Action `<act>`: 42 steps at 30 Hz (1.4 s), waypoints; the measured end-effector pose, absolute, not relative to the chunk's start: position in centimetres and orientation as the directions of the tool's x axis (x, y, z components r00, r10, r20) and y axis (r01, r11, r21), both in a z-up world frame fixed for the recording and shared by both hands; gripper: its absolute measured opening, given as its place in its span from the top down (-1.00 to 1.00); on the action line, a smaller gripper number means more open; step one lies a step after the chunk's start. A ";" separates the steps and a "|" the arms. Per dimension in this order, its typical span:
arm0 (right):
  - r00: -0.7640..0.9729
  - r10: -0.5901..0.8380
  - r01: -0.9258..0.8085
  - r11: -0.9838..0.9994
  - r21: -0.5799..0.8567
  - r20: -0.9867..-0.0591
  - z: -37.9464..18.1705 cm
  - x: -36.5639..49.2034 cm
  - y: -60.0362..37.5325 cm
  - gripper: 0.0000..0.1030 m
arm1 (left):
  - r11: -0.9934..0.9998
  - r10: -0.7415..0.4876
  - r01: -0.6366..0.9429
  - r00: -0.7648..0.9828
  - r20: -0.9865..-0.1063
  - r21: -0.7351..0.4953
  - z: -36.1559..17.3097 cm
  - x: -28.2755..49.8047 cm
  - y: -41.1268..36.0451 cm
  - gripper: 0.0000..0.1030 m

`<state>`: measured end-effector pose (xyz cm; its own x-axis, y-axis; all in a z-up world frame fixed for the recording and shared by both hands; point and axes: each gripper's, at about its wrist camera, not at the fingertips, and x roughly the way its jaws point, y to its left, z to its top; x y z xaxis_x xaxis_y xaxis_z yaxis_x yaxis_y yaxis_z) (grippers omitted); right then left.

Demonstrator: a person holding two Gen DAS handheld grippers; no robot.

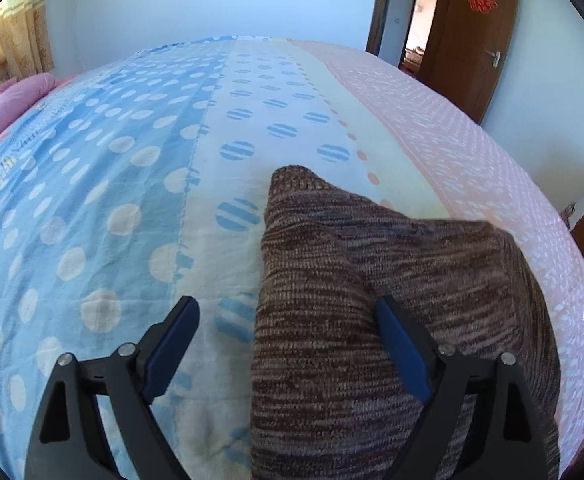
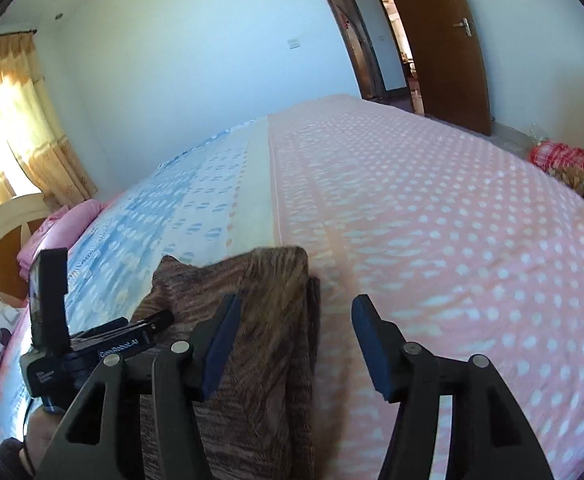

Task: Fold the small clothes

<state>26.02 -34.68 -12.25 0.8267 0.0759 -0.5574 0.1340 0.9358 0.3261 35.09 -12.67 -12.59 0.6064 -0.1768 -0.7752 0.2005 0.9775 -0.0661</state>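
Both claws, left claw (image 1: 286,330) and right claw (image 2: 294,328), hang spread over the folded brown knit garment (image 1: 372,300) on the bed (image 1: 132,200); next likely another fold, needing an edge pinch.

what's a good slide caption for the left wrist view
Open left gripper straddling the edge of a folded brown knit garment on a polka-dot bedspread.

The small garment (image 1: 392,300) was a brown-and-beige marled knit, folded into a thick, roughly rectangular bundle that lay flat on the bed. In the left wrist view it filled the frame from the centre toward 5 o'clock, one rounded corner pointing to 12. In the right wrist view it (image 2: 252,340) sat around 7 o'clock, its layered fold edges stacked along the right side.
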 end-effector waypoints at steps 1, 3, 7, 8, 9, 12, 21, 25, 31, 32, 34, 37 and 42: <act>0.819 0.083 0.143 0.928 0.343 -0.568 -13.0 26.1 -35.0 -0.15 | 0.974 -0.175 0.220 0.603 -0.778 -0.049 -12.4 34.6 -12.7 -0.80; 0.800 0.114 0.156 0.908 0.388 -0.589 -14.1 26.1 -36.0 -0.15 | 0.967 -0.200 0.249 0.594 -0.779 -0.058 -11.7 33.4 -12.4 -0.80; 0.816 0.214 0.155 0.814 0.560 -0.537 -14.6 25.1 -38.9 -0.15 | 0.928 -0.359 0.302 0.566 -0.742 -0.219 -10.5 31.5 -11.3 -0.88; 0.818 0.237 0.151 0.791 0.593 -0.525 -14.8 25.0 -39.4 -0.15 | 0.921 -0.378 0.305 0.555 -0.741 -0.242 -10.6 31.6 -11.4 -0.89; 0.813 0.251 0.152 0.780 0.607 -0.526 -14.9 24.9 -39.6 -0.15 | 0.919 -0.385 0.299 0.540 -0.748 -0.257 -11.1 31.8 -11.5 -0.89; 0.771 0.285 0.155 0.784 0.601 -0.570 -16.0 25.9 -39.2 -0.15 | 0.916 -0.397 0.257 0.479 -0.783 -0.307 -13.7 32.7 -11.7 -0.89; 0.718 0.369 0.026 0.833 0.553 -0.590 -16.6 27.5 -35.0 -0.52 | 0.886 -0.463 0.281 0.512 -0.723 -0.368 -14.2 32.1 -11.0 -0.95; 0.701 0.357 0.009 0.862 0.507 -0.618 -16.9 29.7 -33.8 -0.52 | 0.891 -0.452 0.293 0.513 -0.729 -0.346 -14.2 32.0 -11.4 -0.96; 0.678 0.403 0.011 0.831 0.556 -0.615 -17.2 32.9 -34.8 -0.52 | 0.892 -0.450 0.295 0.497 -0.742 -0.344 -14.3 32.1 -11.5 -1.00; 0.674 0.391 0.004 0.846 0.533 -0.627 -17.2 33.2 -34.4 -0.53 | 0.897 -0.437 0.294 0.496 -0.750 -0.329 -14.3 32.2 -11.8 -1.00; 0.660 0.349 -0.021 0.894 0.448 -0.665 -17.1 33.6 -33.1 -0.52 | 0.910 -0.409 0.287 0.494 -0.767 -0.300 -14.3 32.3 -12.3 -1.00; 0.656 0.300 -0.048 0.932 0.359 -0.693 -16.9 33.9 -31.6 -0.02 | 0.929 -0.355 0.280 0.491 -0.795 -0.242 -14.3 32.4 -13.2 -1.00; 0.668 0.334 -0.069 0.918 0.391 -0.665 -16.8 33.6 -31.8 0.42 | 0.934 -0.342 0.277 0.509 -0.790 -0.226 -14.4 32.2 -13.3 -0.94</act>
